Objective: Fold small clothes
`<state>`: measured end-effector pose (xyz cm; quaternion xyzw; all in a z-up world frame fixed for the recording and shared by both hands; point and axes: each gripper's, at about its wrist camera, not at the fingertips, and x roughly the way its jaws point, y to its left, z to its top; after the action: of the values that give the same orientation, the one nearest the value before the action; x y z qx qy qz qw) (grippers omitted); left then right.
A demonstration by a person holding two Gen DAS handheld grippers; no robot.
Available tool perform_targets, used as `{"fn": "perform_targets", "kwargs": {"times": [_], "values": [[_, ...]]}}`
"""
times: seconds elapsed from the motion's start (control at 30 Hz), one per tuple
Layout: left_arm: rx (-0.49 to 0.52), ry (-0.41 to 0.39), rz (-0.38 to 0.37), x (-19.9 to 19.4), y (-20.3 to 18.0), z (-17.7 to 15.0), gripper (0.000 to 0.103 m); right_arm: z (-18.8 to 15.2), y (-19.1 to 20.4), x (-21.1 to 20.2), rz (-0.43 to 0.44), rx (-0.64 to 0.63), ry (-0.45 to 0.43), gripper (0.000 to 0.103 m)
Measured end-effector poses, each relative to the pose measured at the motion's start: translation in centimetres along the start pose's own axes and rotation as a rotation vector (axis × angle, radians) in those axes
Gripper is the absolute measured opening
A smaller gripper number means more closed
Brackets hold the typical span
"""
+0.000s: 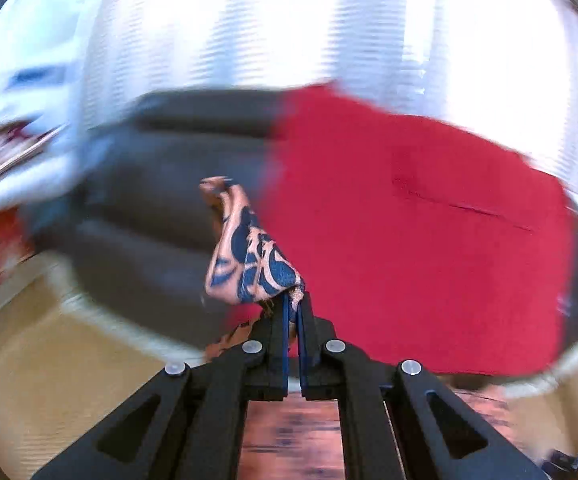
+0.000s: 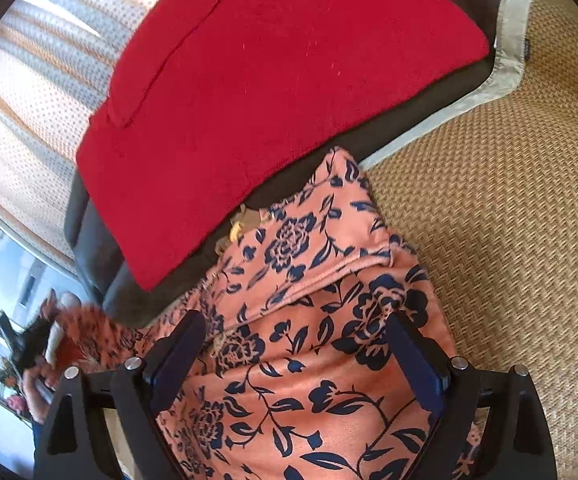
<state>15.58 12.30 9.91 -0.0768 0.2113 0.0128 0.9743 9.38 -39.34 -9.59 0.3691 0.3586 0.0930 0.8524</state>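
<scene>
Left wrist view is badly smeared, yet the left tongs point(image 1: 293, 308) plainly sit pressed together, pinching a bunched corner of the floral garment point(image 1: 245, 256), which stands up in a crumpled peak above the tips. Behind it lies a red cushion point(image 1: 429, 240) on what looks like a dark sofa point(image 1: 161, 184), though the blur makes that hard to confirm.

Right wrist view is sharper. The right tongs point(image 2: 301, 344) are spread wide, one finger to each side of the salmon cloth with navy flowers point(image 2: 309, 360); I cannot tell whether the pads touch the fabric. The garment spreads from the camera toward the sofa's front edge, part of it lying over a woven straw-coloured rug point(image 2: 509, 220). At the lower left, a blurred length of the same fabric trails off beside a hand point(image 2: 35, 384).
</scene>
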Motion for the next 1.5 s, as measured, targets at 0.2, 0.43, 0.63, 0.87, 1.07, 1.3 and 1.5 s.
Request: {"fn": "perform_targets", "kwargs": {"times": [0.2,0.43,0.63,0.87,1.07,1.3,1.5], "values": [[0.148,0.204,-0.307,2.5,-15.9,-5.3,0.043,0.7,-1.5,-2.2,0.053,0.061,-0.04,0.093],[0.18,0.414,-0.172,4.4,-11.3,-12.7,0.068,1.4,-0.5,-0.9,0.084,0.022,0.021,0.097],[-0.003,0.48,0.041,3.7,0.4,-15.3,0.071,3.3,1.0,6.5,0.099,0.077,0.147,0.097],[-0.126,0.536,0.106,5.0,7.8,-16.9,0.071,4.7,2.7,14.3,-0.144,-0.03,0.307,0.081],[-0.163,0.559,0.076,6.4,8.8,-16.8,0.071,5.1,7.1,12.7,-0.236,-0.213,0.237,0.004],[-0.083,0.578,0.055,10.0,6.2,-16.9,0.071,2.9,4.2,12.8,-0.383,-0.321,0.238,0.011],[-0.012,0.504,0.03,9.8,4.2,-14.7,0.071,3.5,3.8,9.9,-0.344,-0.259,0.141,0.072]]}}
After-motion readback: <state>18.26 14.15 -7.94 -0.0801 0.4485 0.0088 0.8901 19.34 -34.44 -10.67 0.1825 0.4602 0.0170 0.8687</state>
